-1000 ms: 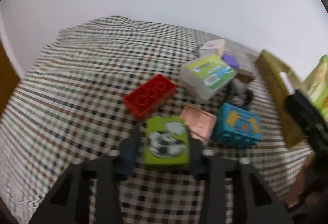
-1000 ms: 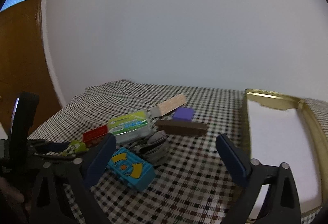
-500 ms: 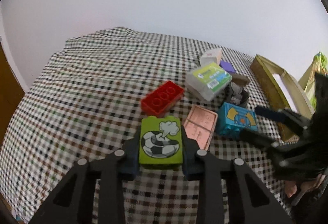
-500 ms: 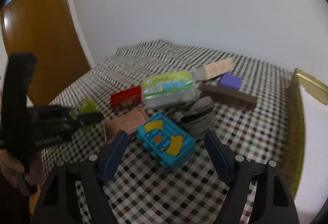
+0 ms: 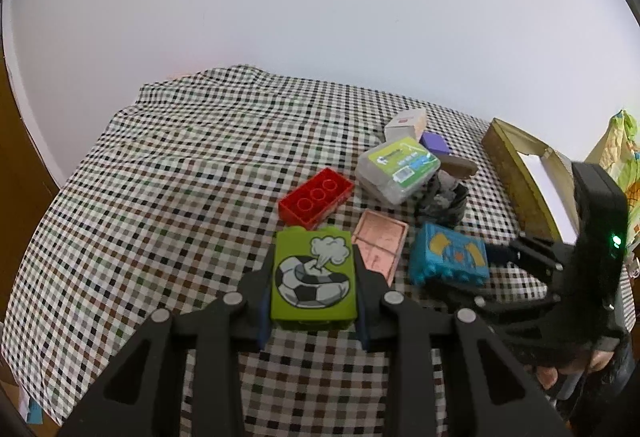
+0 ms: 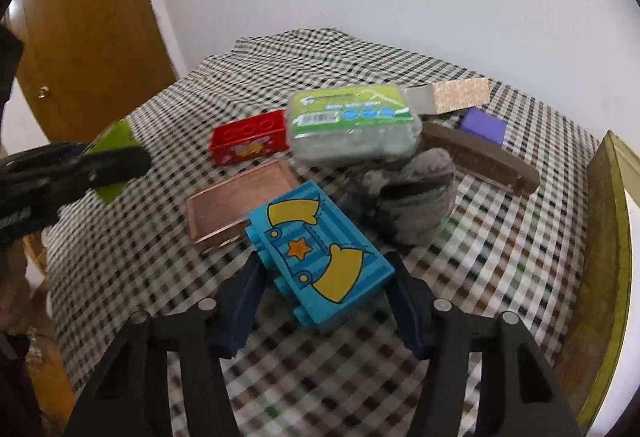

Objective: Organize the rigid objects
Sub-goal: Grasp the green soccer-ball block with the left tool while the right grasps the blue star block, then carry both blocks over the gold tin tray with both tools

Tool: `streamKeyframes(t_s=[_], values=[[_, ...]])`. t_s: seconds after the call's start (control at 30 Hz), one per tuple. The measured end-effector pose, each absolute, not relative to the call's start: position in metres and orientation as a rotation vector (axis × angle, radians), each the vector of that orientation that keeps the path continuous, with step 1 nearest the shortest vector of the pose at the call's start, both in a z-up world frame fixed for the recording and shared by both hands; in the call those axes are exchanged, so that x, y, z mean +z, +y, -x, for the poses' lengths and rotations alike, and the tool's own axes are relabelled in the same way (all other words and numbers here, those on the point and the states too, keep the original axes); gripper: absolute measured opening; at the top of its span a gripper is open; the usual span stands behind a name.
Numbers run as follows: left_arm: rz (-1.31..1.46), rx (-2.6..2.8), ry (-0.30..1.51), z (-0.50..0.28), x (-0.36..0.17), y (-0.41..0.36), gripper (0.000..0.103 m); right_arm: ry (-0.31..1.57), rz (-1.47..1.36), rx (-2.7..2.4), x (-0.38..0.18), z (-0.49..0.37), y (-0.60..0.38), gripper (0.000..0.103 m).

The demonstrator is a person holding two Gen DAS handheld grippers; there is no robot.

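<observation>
Left gripper [image 5: 313, 289]: pinches the green block [image 5: 312, 279] by its two long sides, soccer-ball print facing up; the block looks lifted just off the checked surface [image 5: 160, 197].
Risk, green block: the pads touch only smooth plastic walls near the block's lower half, so a quick swing could let it pivot or slide out.
Red block [image 5: 317, 198]: lies just beyond the green one, hollow side up; a low carry path could clip it and shove it into the pile.
Copper tile [image 6: 243, 202]: flat on the cloth between the red block and the blue block [image 6: 320, 257], its near corner close to the blue block; it may get dragged along if the blue block is pulled sideways instead of up.
Right gripper [image 6: 324, 295]: jaws straddle the blue block and stand close to its sides; I cannot tell whether they already press it.
Risk, blue block: it sits skewed between the jaws, so closing may twist it or catch only corners.
Grey pouch [image 6: 412, 193]: soft, just right of the blue block; the right jaw could snag it.
Gold tray [image 6: 608, 237]: at the far right, probably the destination; its raised rim could catch a block brought in too low.
Both grippers: near each other, so crossing paths risks a bump.
</observation>
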State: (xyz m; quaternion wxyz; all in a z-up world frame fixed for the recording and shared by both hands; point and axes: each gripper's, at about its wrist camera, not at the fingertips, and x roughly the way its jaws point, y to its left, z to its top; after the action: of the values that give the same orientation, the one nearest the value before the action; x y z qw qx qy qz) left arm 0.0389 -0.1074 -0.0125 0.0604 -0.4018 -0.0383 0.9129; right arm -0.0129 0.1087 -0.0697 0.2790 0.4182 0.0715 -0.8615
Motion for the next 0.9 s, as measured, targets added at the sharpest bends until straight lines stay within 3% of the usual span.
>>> streamKeyframes(t_s=[0.3, 0.5, 0.77, 0.9], values=[[1.138, 2.734, -0.046, -0.039, 0.0, -0.068, 0.03, -0.075, -0.908, -2.417, -0.016, -0.047, 0.173, 0.061], [1.036, 2.64, 0.02, -0.033, 0.016, -0.008, 0.03, -0.133, -0.731, -2.757, 0.023, -0.067, 0.263, 0.061], [0.969, 2.516, 0.093, -0.018, 0.016, 0.094, 0.03, -0.126, -0.775, -3.019, 0.018, -0.073, 0.353, 0.061], [0.977, 2.456, 0.079, -0.004, 0.007, 0.141, 0.025, -0.135, -0.817, -3.046, 0.003, -0.065, 0.378, 0.061]])
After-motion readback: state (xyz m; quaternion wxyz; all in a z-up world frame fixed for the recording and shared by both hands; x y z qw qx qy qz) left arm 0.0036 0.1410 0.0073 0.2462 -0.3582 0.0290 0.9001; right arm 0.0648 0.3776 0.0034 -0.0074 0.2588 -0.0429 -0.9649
